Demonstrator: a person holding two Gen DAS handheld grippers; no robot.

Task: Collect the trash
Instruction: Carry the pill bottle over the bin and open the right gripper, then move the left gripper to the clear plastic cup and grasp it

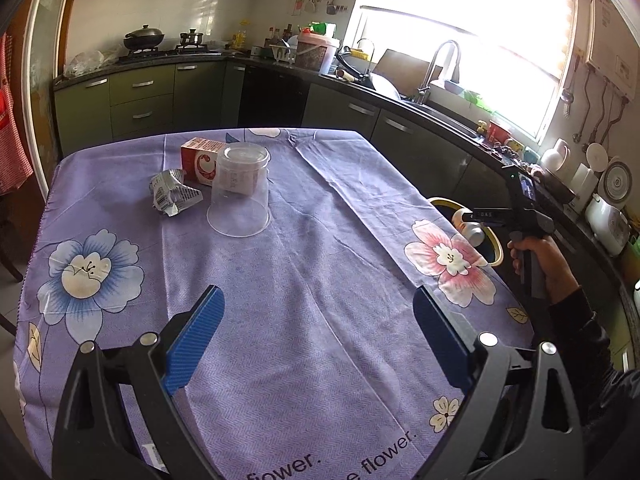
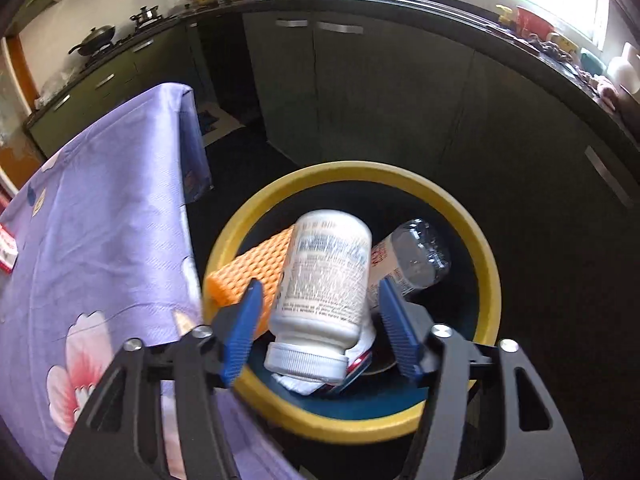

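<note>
the right gripper (image 2: 320, 312) is seen with its blue pads spread apart over a yellow-rimmed trash bin (image 2: 486, 256). a white pill bottle (image 2: 326, 276) lies between the pads, cap toward the camera; a gap shows on each side, so no firm grip can be made out, and whether a pad touches it cannot be told. the bottle's label is printed in small dark text that is too blurred to be read. beyond it, inside the bin, an orange mesh sponge (image 2: 244, 268) is seen to the left and a clear plastic bottle (image 2: 416, 256) with a red-and-white label to the right; its lettering cannot be read. white and red scraps under the pill bottle are mostly hidden.

the left gripper (image 1: 318, 308) is held wide open with nothing between its pads, above a purple floral tablecloth (image 1: 320, 280). at the near edge the word "flower." is printed twice, the rest cut off. ahead and to the left, well apart from the pads, a clear plastic cup (image 1: 240, 192) stands upside down, with a red carton (image 1: 200, 158) behind it and a crumpled silver wrapper (image 1: 172, 194) bearing a barcode beside it. the carton's print is partly hidden by the cup.
</note>
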